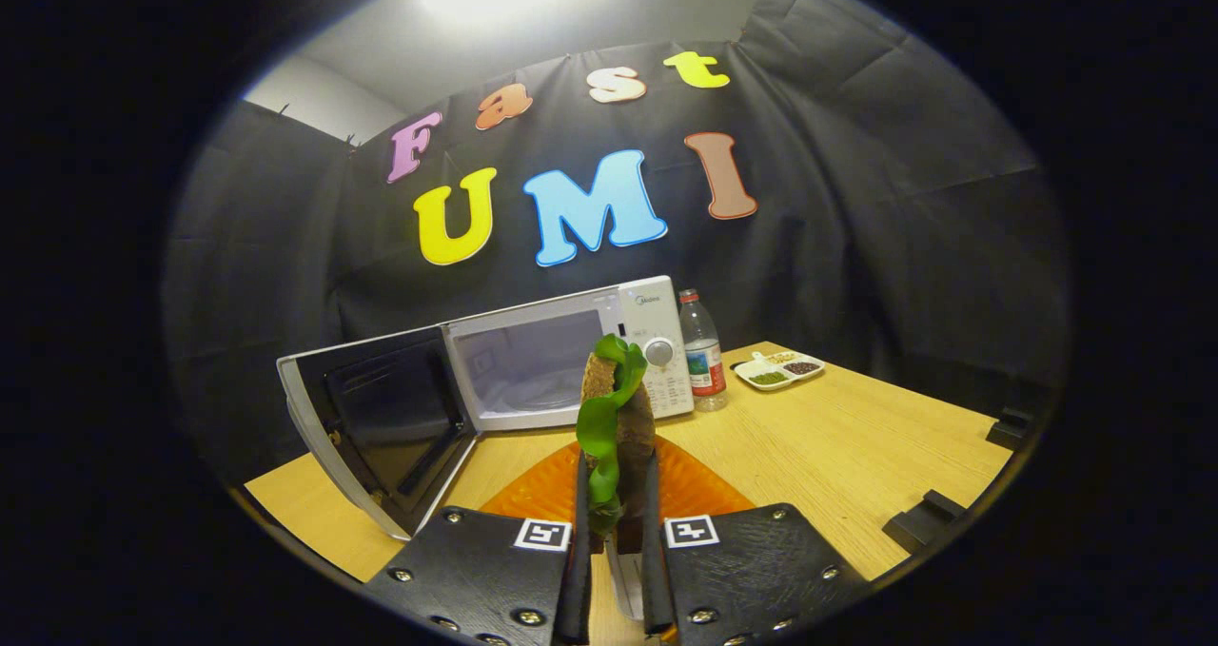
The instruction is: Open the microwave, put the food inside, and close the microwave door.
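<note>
The gripper (pixel 615 522) clamps a brown sandwich with green lettuce (pixel 614 413) above an orange plate (pixel 533 489). Beyond stands the white microwave (pixel 571 361), its door (pixel 381 427) open; a clear plastic bottle (pixel 702 351) and white condiment tray (pixel 778 370) sit right of it.

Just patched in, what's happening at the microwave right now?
The hand-held gripper is shut on the food, a brown piece with a green leaf, held upright between its fingers above an orange plate. The microwave stands just beyond on the wooden table with its door swung wide open and nothing visible in the cavity. A water bottle and a small divided dish sit beside it. The food isn't inside yet.
</note>
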Tool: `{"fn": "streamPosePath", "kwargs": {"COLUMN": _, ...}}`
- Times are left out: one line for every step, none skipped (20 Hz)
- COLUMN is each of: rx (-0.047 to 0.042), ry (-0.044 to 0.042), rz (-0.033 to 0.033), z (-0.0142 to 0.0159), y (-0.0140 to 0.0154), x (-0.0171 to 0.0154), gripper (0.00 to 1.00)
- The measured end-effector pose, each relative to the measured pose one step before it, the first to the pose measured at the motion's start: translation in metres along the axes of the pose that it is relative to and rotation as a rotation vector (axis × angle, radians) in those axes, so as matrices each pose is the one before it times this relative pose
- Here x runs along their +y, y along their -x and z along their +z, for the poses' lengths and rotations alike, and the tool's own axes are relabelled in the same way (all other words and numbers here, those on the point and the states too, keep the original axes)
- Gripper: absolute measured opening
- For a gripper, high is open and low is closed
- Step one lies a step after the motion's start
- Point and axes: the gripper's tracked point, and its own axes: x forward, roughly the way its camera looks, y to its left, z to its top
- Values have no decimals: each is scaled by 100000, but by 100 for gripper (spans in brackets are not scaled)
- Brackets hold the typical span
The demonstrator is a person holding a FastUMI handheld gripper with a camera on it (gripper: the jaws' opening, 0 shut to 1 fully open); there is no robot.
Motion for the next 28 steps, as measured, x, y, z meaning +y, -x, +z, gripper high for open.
{"fn": "streamPosePath", "kwargs": {"rx": -213, "ry": 1507, "rz": 876, "z": 631, "y": -825, "x": 911, "gripper": 22}}
{"fn": "streamPosePath", "kwargs": {"rx": -190, "ry": 2147, "rz": 620, "z": 574, "y": -836, "x": 933, "gripper": 21}}
{"fn": "streamPosePath", "kwargs": {"rx": -357, "ry": 1905, "rz": 394, "z": 554, "y": -1087, "x": 912, "gripper": 21}}
{"fn": "streamPosePath", "kwargs": {"rx": 414, "ry": 1513, "rz": 795, "z": 321, "y": -1079, "x": 903, "gripper": 22}}
{"fn": "streamPosePath", "kwargs": {"rx": 825, "ry": 680, "rz": 1205, "z": 168, "y": -1367, "x": 913, "gripper": 21}}
{"fn": "streamPosePath", "kwargs": {"rx": 1070, "ry": -469, "rz": 1389, "z": 123, "y": -1124, "x": 989, "gripper": 21}}
{"fn": "streamPosePath", "kwargs": {"rx": 1433, "ry": -1189, "rz": 962, "z": 126, "y": -1227, "x": 850, "gripper": 21}}
{"fn": "streamPosePath", "kwargs": {"rx": 684, "ry": -320, "rz": 450, "z": 175, "y": -1308, "x": 834, "gripper": 22}}
{"fn": "streamPosePath", "kwargs": {"rx": 261, "ry": 650, "rz": -369, "z": 347, "y": -1326, "x": 665, "gripper": 22}}
{"fn": "streamPosePath", "kwargs": {"rx": 50, "ry": 780, "rz": -578, "z": 197, "y": -1257, "x": 529, "gripper": 22}}
{"fn": "streamPosePath", "kwargs": {"rx": 382, "ry": 708, "rz": -125, "z": 78, "y": -1251, "x": 622, "gripper": 21}}
{"fn": "streamPosePath", "kwargs": {"rx": 1010, "ry": 500, "rz": 136, "z": -243, "y": -1296, "x": 815, "gripper": 22}}
{"fn": "streamPosePath", "kwargs": {"rx": 1048, "ry": 373, "rz": -139, "z": -75, "y": -1102, "x": 547, "gripper": 22}}
{"fn": "streamPosePath", "kwargs": {"rx": 250, "ry": -243, "rz": -603, "z": 1, "y": -1162, "x": 358, "gripper": 22}}
{"fn": "streamPosePath", "kwargs": {"rx": -219, "ry": 341, "rz": -764, "z": 66, "y": -978, "x": 329, "gripper": 22}}
{"fn": "streamPosePath", "kwargs": {"rx": 178, "ry": 809, "rz": -1182, "z": -45, "y": -1238, "x": 321, "gripper": 22}}
{"fn": "streamPosePath", "kwargs": {"rx": 277, "ry": 556, "rz": -993, "z": 10, "y": -1128, "x": 219, "gripper": 22}}
{"fn": "streamPosePath", "kwargs": {"rx": 941, "ry": -52, "rz": -610, "z": -216, "y": -1212, "x": 114, "gripper": 22}}
{"fn": "streamPosePath", "kwargs": {"rx": 874, "ry": -470, "rz": -265, "z": -140, "y": -1093, "x": 240, "gripper": 21}}
{"fn": "streamPosePath", "kwargs": {"rx": 187, "ry": -263, "rz": -378, "z": 37, "y": -925, "x": 352, "gripper": 22}}
{"fn": "streamPosePath", "kwargs": {"rx": -433, "ry": 500, "rz": -999, "z": 203, "y": -1006, "x": 169, "gripper": 22}}
{"fn": "streamPosePath", "kwargs": {"rx": -548, "ry": 1356, "rz": -914, "z": 60, "y": -1036, "x": 180, "gripper": 22}}
{"fn": "streamPosePath", "kwargs": {"rx": 100, "ry": 1385, "rz": -361, "z": -21, "y": -1052, "x": 293, "gripper": 21}}
{"fn": "streamPosePath", "kwargs": {"rx": 187, "ry": 827, "rz": 530, "z": -123, "y": -1036, "x": 483, "gripper": 21}}
{"fn": "streamPosePath", "kwargs": {"rx": 882, "ry": 8, "rz": 616, "z": -99, "y": -994, "x": 499, "gripper": 21}}
{"fn": "streamPosePath", "kwargs": {"rx": 931, "ry": -96, "rz": 302, "z": -364, "y": -904, "x": 330, "gripper": 22}}
{"fn": "streamPosePath", "kwargs": {"rx": 867, "ry": -77, "rz": 65, "z": -241, "y": -677, "x": 394, "gripper": 21}}
{"fn": "streamPosePath", "kwargs": {"rx": -670, "ry": 549, "rz": 944, "z": -64, "y": -771, "x": 506, "gripper": 21}}
